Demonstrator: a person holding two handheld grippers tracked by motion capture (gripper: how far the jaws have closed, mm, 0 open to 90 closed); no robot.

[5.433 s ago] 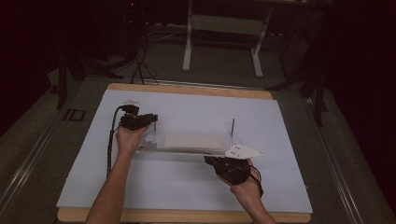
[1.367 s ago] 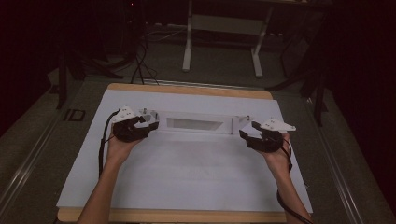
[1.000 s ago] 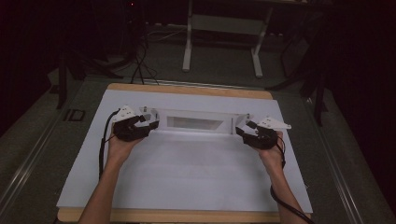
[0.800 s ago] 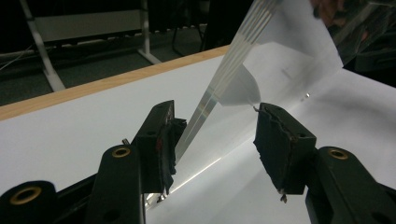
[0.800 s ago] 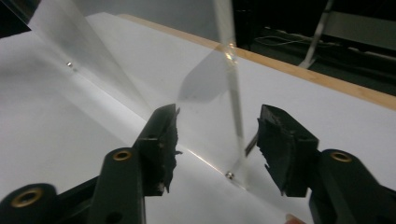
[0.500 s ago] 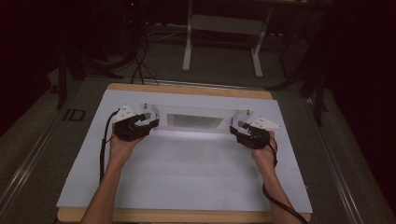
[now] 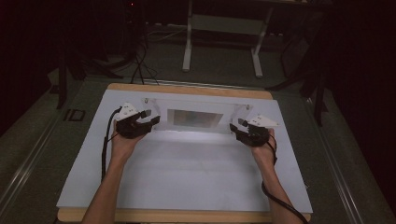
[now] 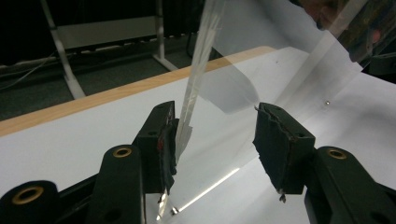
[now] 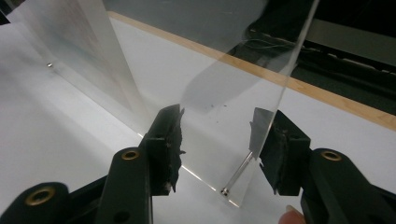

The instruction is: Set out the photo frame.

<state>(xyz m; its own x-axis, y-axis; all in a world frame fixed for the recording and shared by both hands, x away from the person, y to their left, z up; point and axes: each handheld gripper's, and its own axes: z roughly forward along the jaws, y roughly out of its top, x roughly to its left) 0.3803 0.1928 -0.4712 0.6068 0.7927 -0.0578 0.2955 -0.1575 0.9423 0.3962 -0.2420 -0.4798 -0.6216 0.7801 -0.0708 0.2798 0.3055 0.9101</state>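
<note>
No text, label, brand, number or sign can be read on anything here.

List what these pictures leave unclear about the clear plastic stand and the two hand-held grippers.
- Clear plastic stand, high view: its see-through panels blend into the white table cover; its shape is hard to trace.
- Left hand-held gripper, left gripper view: one pad touches a panel edge; a real grip is uncertain.
- Right hand-held gripper, right gripper view: the panel's glare hides whether the pads press it.

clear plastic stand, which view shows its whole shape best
High view: the clear plastic stand shows whole on the white board, between both tongs. Left gripper view shows one end panel close; right gripper view the other.
</note>
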